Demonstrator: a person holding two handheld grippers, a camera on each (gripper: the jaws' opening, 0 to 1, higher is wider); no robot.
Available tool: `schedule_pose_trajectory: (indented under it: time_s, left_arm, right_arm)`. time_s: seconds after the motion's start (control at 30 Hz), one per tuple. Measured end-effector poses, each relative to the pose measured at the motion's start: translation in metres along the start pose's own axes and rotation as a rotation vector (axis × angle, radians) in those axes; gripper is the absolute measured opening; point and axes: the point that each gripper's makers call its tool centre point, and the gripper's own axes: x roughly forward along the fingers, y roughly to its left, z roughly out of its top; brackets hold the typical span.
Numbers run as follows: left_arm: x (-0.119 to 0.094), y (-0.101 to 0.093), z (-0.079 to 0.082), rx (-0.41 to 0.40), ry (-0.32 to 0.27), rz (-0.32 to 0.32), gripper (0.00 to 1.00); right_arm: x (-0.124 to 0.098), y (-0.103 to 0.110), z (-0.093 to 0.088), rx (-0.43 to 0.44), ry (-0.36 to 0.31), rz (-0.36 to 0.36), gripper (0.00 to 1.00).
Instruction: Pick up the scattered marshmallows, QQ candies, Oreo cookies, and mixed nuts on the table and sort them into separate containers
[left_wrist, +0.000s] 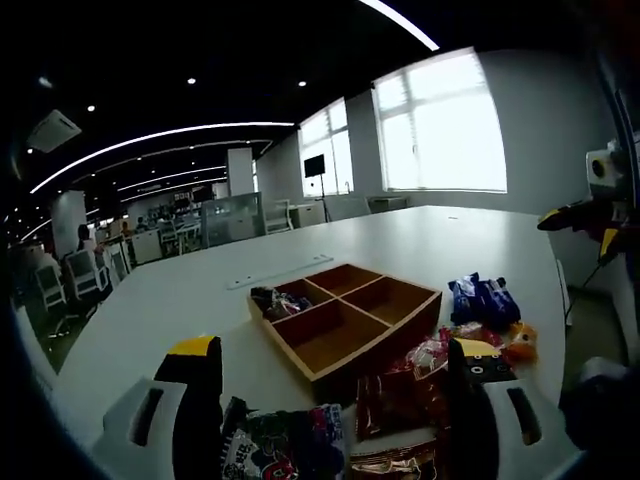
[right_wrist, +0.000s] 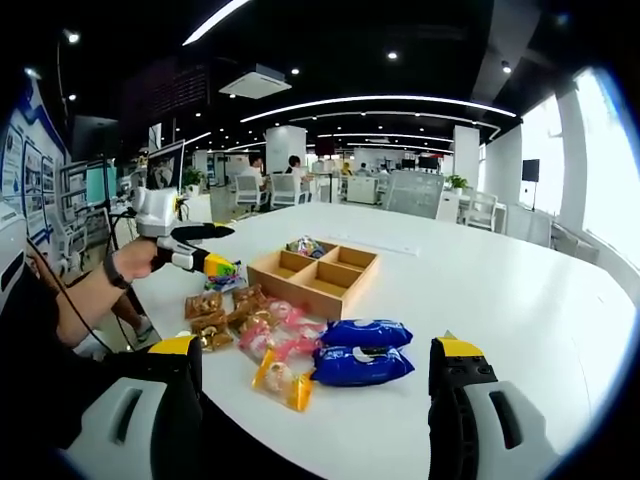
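Snack packets (right_wrist: 262, 330) lie scattered on the white table (right_wrist: 500, 290), and going left to right in the right gripper view the first thing met is the left gripper (right_wrist: 215, 266), held out by a person's hand (right_wrist: 135, 258) over the far-left end of the pile with a colourful packet (right_wrist: 222, 270) pinched at its tips. Next come brown nut packets (right_wrist: 205, 318), then pink and clear candy packets (right_wrist: 280, 340), with an orange-cornered one nearest, and furthest right 2 blue Oreo packs (right_wrist: 362, 350) stacked close together. Just beyond the pile stands the wooden tray (right_wrist: 345, 290) with 4 compartments; 1 far-left compartment already holds a wrapped sweet (right_wrist: 305, 246), the other 3 look bare. The right gripper (right_wrist: 315, 400) hangs near, jaws spread wide with nothing between them. In the left gripper view the jaws stand apart around dark packets (left_wrist: 285, 440) at the near edge, though contact there is hard to judge. The main risk, I judge, is mis-sorting: the packets overlap, so closing on 1 could drag a neighbour along or drop it in the wrong compartment. Glossy wrappers may slip from a shallow pinch, and a push against the light tray could slide it across the smooth table. Both grippers reaching into the same pile could also collide.
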Motion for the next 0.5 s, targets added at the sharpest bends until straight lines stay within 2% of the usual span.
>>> schedule_pose_trajectory:
  time_s: [0.27, 0.5]
  left_arm:
    - [-0.014, 0.001, 0.004, -0.008, -0.008, 0.004, 0.97]
    - [-0.022, -0.013, 0.005, 0.006, -0.006, -0.022, 0.97]
  right_arm:
    - [-0.001, 0.002, 0.004, -0.006, -0.006, 0.002, 0.9]
    - [-0.002, 0.0, 0.002, 0.001, -0.005, -0.002, 0.9]
